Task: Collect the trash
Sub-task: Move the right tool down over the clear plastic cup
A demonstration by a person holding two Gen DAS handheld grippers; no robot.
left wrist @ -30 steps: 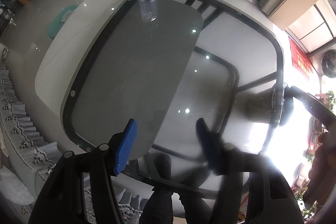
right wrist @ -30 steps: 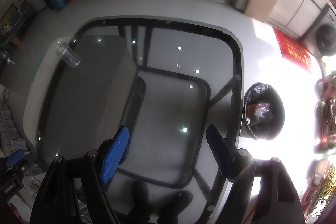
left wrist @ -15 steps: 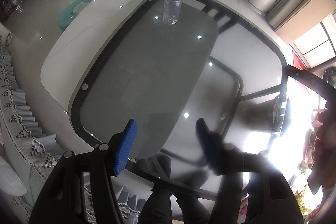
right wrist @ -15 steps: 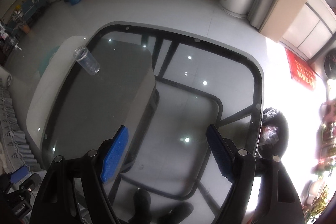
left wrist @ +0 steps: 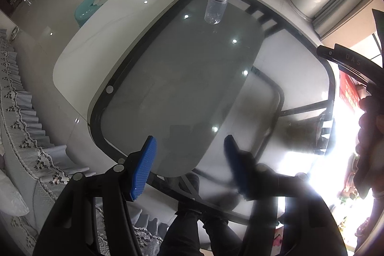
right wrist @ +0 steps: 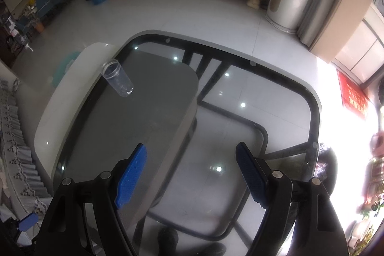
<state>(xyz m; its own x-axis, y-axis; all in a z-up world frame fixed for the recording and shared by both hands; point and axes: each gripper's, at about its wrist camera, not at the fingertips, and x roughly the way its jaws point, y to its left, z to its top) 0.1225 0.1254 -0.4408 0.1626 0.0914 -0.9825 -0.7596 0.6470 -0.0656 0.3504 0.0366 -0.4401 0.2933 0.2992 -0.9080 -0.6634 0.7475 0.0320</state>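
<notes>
Both tools are open and hold nothing. The left tool hangs over the near edge of the glass desk, blue pads apart. The right tool does the same, a bit wider. The clear plastic jar stands far ahead of both, near the far left corner of the desk. It stands upright with its open mouth up. It looks empty and see-through. I think the left tool is a little nearer to it.
</notes>
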